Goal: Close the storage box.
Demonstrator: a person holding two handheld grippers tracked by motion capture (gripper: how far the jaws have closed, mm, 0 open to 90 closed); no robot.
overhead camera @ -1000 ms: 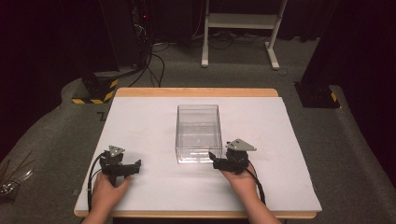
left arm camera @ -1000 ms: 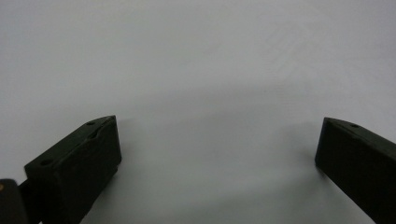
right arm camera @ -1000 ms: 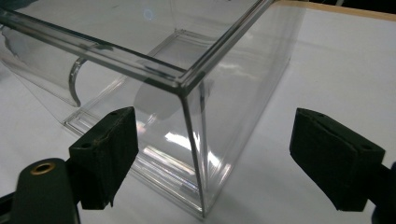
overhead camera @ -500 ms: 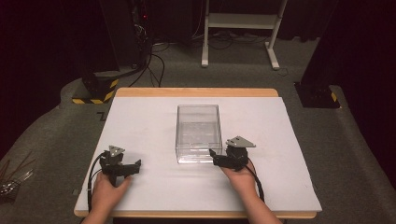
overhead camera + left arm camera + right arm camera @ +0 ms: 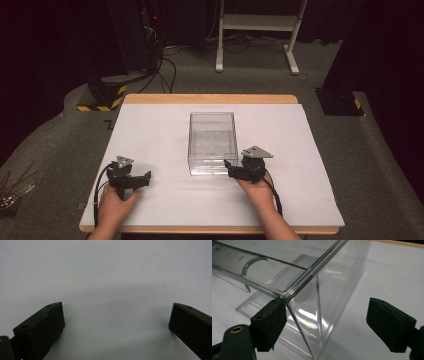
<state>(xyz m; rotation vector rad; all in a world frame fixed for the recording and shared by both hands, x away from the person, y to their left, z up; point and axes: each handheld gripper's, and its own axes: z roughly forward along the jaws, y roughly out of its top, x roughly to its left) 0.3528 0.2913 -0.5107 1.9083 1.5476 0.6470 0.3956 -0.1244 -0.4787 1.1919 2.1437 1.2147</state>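
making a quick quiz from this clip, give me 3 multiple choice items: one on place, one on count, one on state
1. Where is the right tool?
A. at the box's near right corner
B. beyond the box
C. off the table

2. How many clear boxes stand on the table?
A. one
B. two
C. three

3. How are the left tool's jaws?
A. shut
B. open with nothing between
C. holding a cup

A: the right gripper view shows the corner beside one jaw.
A: the high view shows a single box.
B: bare table lies between the jaws.
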